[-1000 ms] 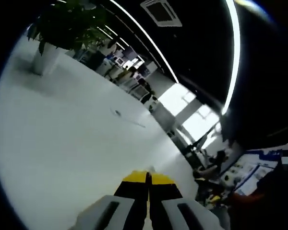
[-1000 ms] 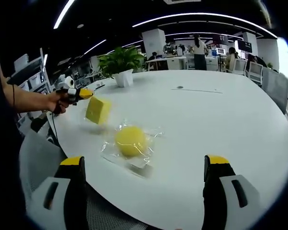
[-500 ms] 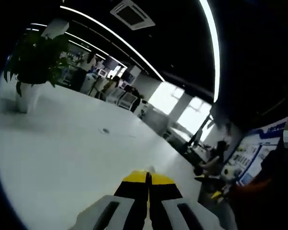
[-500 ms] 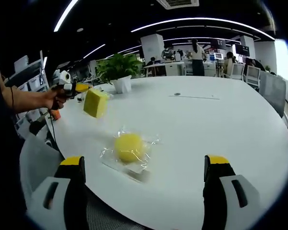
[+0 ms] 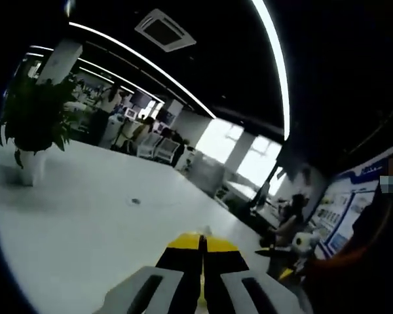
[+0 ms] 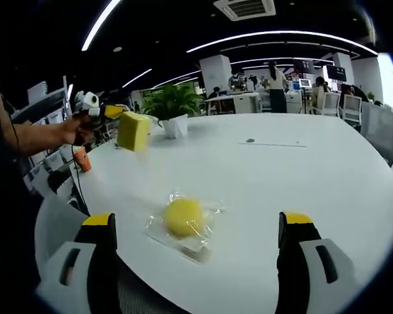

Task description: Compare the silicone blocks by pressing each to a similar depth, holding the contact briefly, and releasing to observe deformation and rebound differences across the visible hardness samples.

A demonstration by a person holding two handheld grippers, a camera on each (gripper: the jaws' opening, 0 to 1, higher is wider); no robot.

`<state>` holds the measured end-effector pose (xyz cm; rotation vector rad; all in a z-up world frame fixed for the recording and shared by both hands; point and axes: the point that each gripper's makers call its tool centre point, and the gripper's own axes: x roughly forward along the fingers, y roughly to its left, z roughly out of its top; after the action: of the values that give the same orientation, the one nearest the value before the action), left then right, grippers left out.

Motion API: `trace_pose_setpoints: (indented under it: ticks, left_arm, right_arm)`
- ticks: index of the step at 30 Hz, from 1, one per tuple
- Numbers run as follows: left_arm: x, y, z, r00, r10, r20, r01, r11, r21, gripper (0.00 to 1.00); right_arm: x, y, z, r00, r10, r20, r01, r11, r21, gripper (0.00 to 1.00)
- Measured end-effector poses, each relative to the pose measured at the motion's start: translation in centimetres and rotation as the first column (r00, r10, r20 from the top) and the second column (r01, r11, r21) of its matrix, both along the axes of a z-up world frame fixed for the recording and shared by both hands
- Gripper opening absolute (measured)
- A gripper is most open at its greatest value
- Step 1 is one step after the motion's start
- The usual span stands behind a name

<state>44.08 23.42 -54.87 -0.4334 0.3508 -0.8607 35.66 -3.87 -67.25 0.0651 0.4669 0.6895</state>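
Left gripper (image 6: pixel 112 111), seen from the right gripper view, is clamped on the yellow block (image 6: pixel 133 131), held in the air above the table (image 6: pixel 301 170), off to the left and well beyond the right jaws; in the left gripper view its jaws stand together at the tips, the block itself hidden. Right gripper (image 6: pixel 196 226) is wide apart and empty; the bagged yellow ball (image 6: pixel 183 217) lies on the table between its jaws, just ahead. Judgement: the block is in the squeeze-and-hold step; next calls for releasing it and watching rebound, then pressing the ball to similar depth.
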Motion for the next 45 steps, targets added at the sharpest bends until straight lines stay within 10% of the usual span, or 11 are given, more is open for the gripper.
trace_pose_setpoints:
  ticks: [13, 45]
  left_arm:
    - [-1.0, -0.1, 3.4, 0.999, -0.012, 0.033, 0.013, 0.999, -0.031, 0.00]
    - [-2.4, -1.4, 4.7, 0.999, -0.032, 0.042, 0.035, 0.998, -0.057, 0.00]
  right_arm:
    - [1.3, 0.9, 1.8, 0.999, 0.017, 0.033, -0.018, 1.000, 0.008, 0.96]
    - [2.2, 2.6, 2.7, 0.995, 0.057, 0.077, -0.058, 0.998, 0.010, 0.96]
